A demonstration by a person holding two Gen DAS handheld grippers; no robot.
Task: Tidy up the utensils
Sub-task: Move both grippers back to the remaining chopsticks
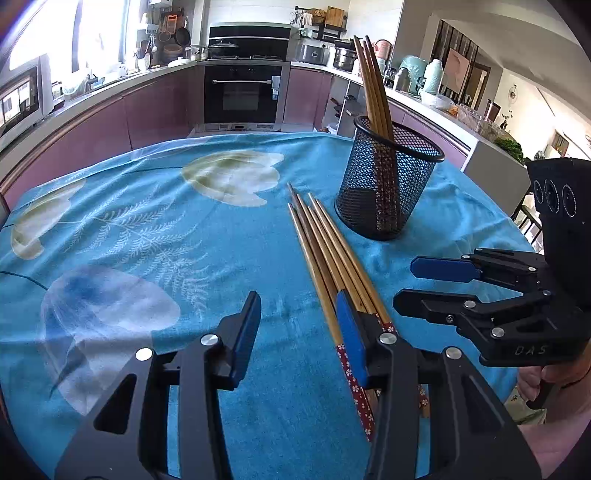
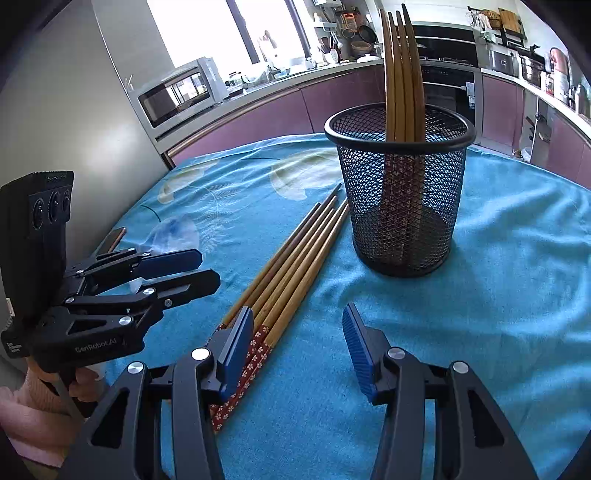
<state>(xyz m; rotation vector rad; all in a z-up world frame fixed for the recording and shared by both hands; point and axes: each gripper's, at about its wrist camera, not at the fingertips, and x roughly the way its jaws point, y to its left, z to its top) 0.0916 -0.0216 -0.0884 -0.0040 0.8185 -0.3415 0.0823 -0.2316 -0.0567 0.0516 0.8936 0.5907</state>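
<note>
Lying loose on the blue-clothed counter [image 1: 155, 229], several chopsticks [image 1: 325, 251] rest just beside the mesh cup [image 1: 388, 184], which holds more upright. Left gripper [image 1: 299, 332] and right gripper [image 2: 297, 350] both gape, holding nothing.

Bright daylight pours through the big window [image 2: 207, 29] at the back, washing out the glass. Beneath it a curved run of mauve cabinets [image 1: 147, 114] wraps the kitchen, its worktop crowded with pots and jars. A black built-in oven [image 1: 243, 94] sits dead centre, a dark cooker hood [image 1: 249, 35] above it. A silver microwave [image 2: 181, 96] stands beside a tall grey fridge [image 2: 74, 110]. Up front, the counter wears a blue floral cloth [image 1: 147, 229].
</note>
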